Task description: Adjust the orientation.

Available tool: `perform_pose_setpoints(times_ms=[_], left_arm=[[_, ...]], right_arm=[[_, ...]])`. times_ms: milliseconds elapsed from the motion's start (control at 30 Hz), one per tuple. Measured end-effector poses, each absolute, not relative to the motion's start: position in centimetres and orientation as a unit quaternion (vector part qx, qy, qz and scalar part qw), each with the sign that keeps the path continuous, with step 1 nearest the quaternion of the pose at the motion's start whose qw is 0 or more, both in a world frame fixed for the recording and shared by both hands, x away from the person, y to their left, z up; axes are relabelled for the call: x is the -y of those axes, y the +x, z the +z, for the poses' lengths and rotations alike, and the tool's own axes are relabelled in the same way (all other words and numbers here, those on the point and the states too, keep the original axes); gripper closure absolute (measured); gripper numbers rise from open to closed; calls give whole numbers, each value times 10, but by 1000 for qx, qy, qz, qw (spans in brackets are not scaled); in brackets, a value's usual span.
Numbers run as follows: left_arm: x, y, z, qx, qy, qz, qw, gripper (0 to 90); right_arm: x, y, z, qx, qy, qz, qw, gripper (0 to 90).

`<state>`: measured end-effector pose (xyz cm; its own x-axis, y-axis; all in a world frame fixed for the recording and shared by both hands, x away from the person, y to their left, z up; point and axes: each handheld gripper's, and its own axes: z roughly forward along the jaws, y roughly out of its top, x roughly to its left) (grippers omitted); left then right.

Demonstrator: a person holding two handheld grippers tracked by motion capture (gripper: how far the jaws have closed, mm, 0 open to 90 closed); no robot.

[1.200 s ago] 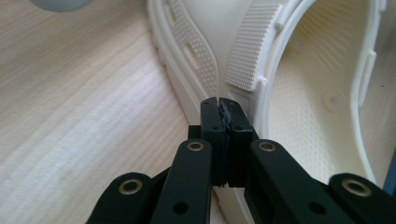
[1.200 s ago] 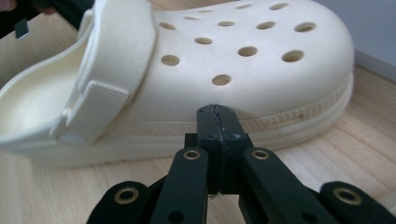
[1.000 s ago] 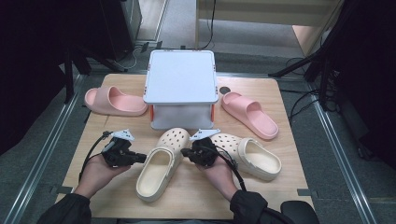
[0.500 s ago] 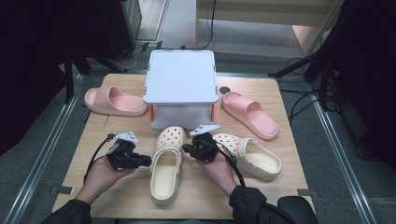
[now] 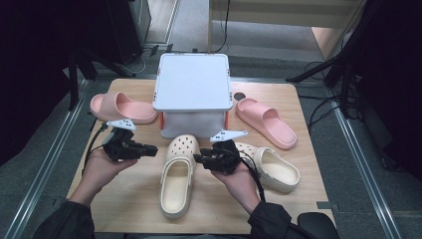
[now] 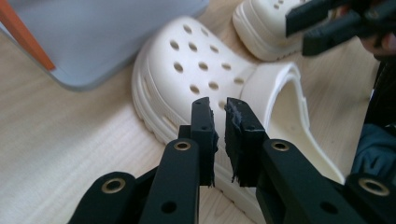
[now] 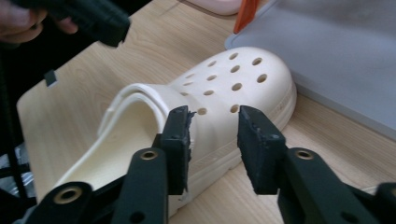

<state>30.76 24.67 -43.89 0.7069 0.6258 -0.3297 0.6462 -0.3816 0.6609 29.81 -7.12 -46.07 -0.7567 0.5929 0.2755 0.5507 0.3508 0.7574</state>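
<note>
**Between two freed grippers, a clog that could still be knocked askew**

Between our two grippers lies the cream foam clog with the perforated toe, flat on the pale wooden tabletop, its toe just short of the white lidded plastic box with orange latches. Our left gripper sits just to its left, tips aimed at the clog's side; its jaws stand nearly together with only a thin gap, nothing between them, having opened slightly and then eased back in. Our right gripper hovers just on the clog's other side, its jaws having just been opening; they now stand spread, and nothing is pinched.

We judge the clog released, so the hazards lie in what follows:

- Both grippers' tips sit close to the upper. A sideways drift could nudge the light foam and turn it out of line.
- The second cream perforated clog lies just beyond our right hand, under the trailing cable. Pulling back carelessly could snag or drag it.
- If we grip again with the left gripper as narrow as it is, it would shove the clog's wall rather than straddle it.
</note>
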Motion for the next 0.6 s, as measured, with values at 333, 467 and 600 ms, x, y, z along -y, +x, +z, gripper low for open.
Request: perform_pose_setpoints(times_ms=[333, 467, 600], left_arm=[[-243, 344, -406, -364, 832, -20, 419, 828], [-243, 354, -395, -362, 833, -10, 418, 838], [-241, 362, -383, -351, 840, -4, 413, 863]], right_arm=[[72, 278, -447, -822, 351, 447, 26, 501], [70, 272, -447, -826, 350, 440, 28, 484], [66, 264, -449, -831, 352, 430, 21, 478]])
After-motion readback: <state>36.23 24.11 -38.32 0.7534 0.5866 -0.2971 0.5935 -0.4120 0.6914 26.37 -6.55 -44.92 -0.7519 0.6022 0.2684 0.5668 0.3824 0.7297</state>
